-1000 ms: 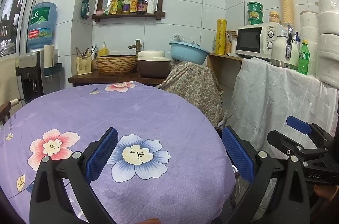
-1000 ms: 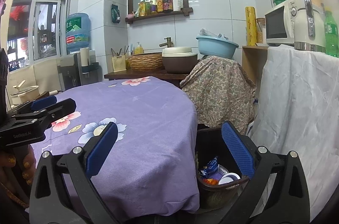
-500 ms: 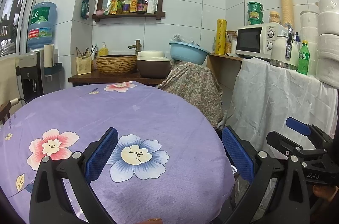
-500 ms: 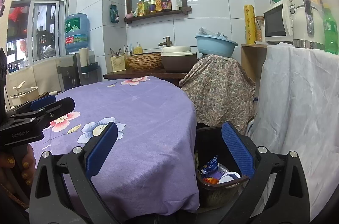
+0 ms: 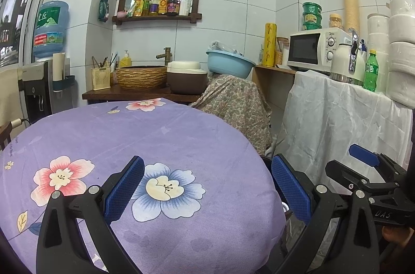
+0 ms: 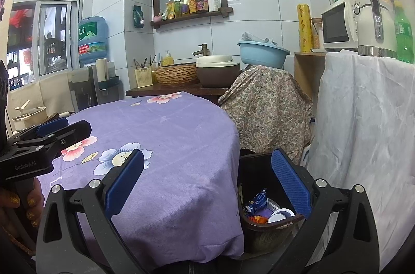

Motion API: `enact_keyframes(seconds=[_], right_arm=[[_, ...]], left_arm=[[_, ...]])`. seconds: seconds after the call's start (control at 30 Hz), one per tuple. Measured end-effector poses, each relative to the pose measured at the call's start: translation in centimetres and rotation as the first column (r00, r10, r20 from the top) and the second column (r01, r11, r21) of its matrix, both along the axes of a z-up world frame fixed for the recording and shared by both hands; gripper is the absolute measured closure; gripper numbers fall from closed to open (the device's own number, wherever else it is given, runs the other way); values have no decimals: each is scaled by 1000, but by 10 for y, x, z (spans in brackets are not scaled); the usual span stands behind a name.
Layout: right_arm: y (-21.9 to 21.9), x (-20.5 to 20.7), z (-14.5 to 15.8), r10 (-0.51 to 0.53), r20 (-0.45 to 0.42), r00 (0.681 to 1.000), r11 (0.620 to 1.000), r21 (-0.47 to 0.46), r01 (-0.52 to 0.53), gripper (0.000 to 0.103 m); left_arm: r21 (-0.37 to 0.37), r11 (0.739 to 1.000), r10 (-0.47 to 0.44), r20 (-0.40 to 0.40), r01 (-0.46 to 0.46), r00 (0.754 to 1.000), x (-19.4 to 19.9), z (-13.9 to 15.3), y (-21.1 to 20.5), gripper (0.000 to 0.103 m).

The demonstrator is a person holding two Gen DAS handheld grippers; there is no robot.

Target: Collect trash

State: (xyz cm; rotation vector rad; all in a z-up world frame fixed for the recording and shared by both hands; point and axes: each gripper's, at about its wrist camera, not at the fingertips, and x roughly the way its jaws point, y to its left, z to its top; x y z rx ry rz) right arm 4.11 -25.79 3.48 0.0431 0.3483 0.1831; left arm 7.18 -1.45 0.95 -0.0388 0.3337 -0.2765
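Note:
A dark trash bin (image 6: pixel 262 227) stands on the floor at the right edge of the round table with the purple flowered cloth (image 6: pixel 166 134). It holds wrappers (image 6: pixel 255 200) and a white cup (image 6: pixel 280 215). My right gripper (image 6: pixel 207 183) is open and empty, above the table edge and the bin. My left gripper (image 5: pixel 207 185) is open and empty over the purple cloth (image 5: pixel 145 139). The right gripper also shows in the left wrist view (image 5: pixel 363 165), and the left gripper shows in the right wrist view (image 6: pixel 52 131). No trash shows on the cloth.
A chair under a paisley cover (image 6: pixel 267 103) stands behind the bin. A white-draped counter (image 6: pixel 368 113) with a kettle, a green bottle and a microwave (image 5: pixel 313 48) is at the right. A sink counter (image 5: pixel 145 84) and a water dispenser (image 5: pixel 49 61) are beyond the table.

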Motion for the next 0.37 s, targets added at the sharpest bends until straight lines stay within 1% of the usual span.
enact_keyframes(seconds=[0.37], right_arm=[[1,-2,-3,-16,-8,1000,1000,15,16,6]], left_arm=[[6,1000,-6,-27,6,1000,3,0,2,6]])
